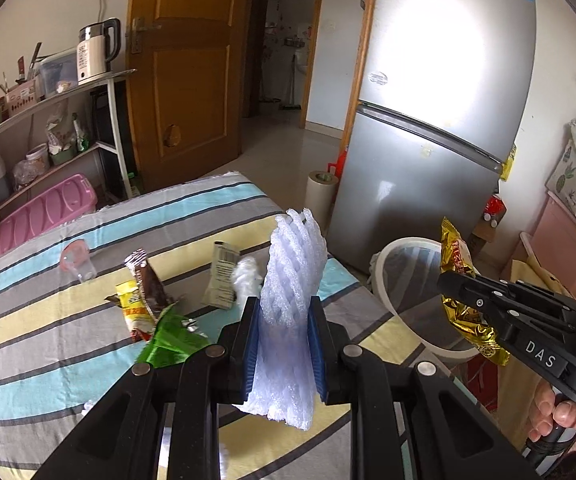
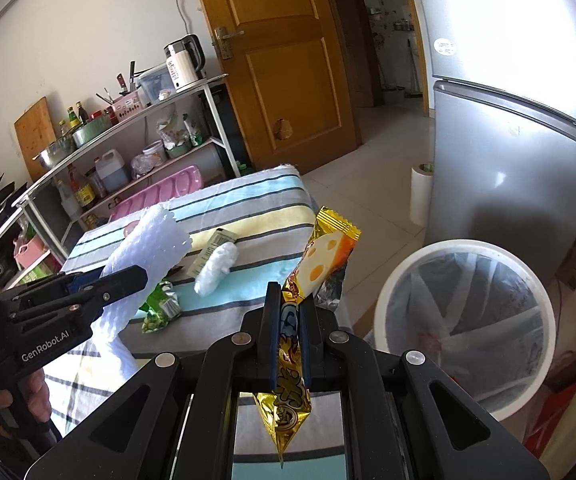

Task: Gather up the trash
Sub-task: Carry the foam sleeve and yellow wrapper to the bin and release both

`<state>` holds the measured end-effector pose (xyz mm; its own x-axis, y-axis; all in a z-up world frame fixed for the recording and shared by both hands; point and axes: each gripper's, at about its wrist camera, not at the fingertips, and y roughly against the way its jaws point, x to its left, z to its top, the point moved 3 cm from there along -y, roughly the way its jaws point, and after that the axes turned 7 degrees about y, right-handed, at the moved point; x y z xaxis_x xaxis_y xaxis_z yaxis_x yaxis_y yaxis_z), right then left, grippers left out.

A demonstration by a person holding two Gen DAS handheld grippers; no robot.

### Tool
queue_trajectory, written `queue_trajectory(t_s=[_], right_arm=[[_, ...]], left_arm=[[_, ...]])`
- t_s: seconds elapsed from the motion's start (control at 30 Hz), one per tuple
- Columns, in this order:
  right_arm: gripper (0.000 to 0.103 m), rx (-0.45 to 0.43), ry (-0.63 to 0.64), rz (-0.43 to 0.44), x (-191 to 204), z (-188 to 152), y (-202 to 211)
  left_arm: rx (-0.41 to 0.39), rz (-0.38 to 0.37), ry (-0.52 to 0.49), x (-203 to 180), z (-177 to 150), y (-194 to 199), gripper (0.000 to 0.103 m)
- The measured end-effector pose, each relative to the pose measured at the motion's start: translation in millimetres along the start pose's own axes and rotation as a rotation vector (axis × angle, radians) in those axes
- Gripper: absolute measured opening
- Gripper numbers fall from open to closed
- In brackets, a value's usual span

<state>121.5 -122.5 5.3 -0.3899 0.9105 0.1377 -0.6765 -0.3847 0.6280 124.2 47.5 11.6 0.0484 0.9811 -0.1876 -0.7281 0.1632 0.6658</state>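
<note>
Left gripper (image 1: pixel 281 316) clamps a white foam fruit net (image 1: pixel 292 280) upright between its blue pads, held above the striped surface (image 1: pixel 47 344). Right gripper (image 2: pixel 290 320) pinches a gold snack wrapper (image 2: pixel 320 256) just beside the white trash bin (image 2: pixel 464 324). More wrappers lie on the cloth: green (image 1: pixel 167 340), brown (image 1: pixel 149 284), a grey packet (image 1: pixel 221 276) and a small foam piece (image 2: pixel 215 266).

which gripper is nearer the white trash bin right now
Right. The right gripper, shut on the gold wrapper, hangs next to the trash bin rim. The left gripper, shut on the foam net, is farther away, over the striped table.
</note>
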Motion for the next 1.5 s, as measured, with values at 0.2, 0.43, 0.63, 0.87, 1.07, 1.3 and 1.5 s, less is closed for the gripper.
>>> queue_trajectory(t_s=[0.2, 0.43, 0.63, 0.87, 1.07, 1.3, 1.5], right_arm=[[0.008, 0.013, -0.044, -0.065, -36.2, -9.1, 11.9], [0.008, 0.032, -0.089, -0.139, -80.7, -20.8, 23.8], [0.008, 0.056, -0.134, -0.185, -118.3, -31.2, 26.2], [0.008, 0.121, -0.151, -0.210, -147.2, -46.0, 10.8], [0.009, 0.177, -0.159, -0.222, -159.0, -57.6, -8.4], [0.014, 0.216, -0.160, -0.239, -164.0, -64.0, -19.3], [0.039, 0.214, -0.166, -0.240, -163.3, -65.8, -18.9]], left_arm=[[0.035, -0.076, -0.071, -50.5, -3.7, -22.0, 0.023], [0.074, -0.138, -0.147, -103.7, -7.2, -45.9, 0.023], [0.125, -0.177, -0.173, -138.9, -13.0, -70.5, 0.023], [0.190, -0.176, -0.191, -162.2, -25.6, -99.9, 0.023], [0.220, -0.160, -0.181, -167.9, -31.2, -116.2, 0.023], [0.234, -0.142, -0.186, -168.2, -34.5, -124.3, 0.040], [0.222, -0.141, -0.165, -164.2, -31.6, -121.8, 0.054]])
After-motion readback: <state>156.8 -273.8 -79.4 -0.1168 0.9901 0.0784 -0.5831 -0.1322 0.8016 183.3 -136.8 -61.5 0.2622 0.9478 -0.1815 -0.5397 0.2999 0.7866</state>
